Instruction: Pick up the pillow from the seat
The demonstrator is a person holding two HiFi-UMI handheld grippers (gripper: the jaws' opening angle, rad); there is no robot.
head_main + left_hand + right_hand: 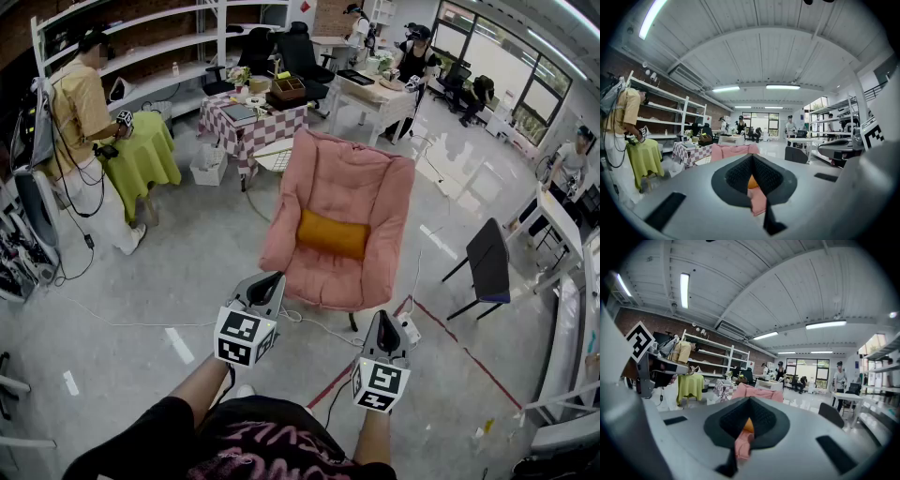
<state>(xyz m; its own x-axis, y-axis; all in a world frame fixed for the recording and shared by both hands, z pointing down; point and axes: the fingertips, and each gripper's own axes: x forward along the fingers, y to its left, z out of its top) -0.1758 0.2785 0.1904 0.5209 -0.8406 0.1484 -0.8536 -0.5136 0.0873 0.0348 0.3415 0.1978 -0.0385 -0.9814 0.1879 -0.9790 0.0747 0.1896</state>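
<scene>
Lying crosswise on the pink chair's (349,173) seat: orange pillow (333,234), long axis side to side. Left gripper (270,281) and right gripper (387,319) closed, empty, short of the chair's front; left seemingly nearer.

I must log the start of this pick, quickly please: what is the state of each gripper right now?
Left gripper: jaws shut together, holding nothing.
Right gripper: jaws shut together, holding nothing.
</scene>
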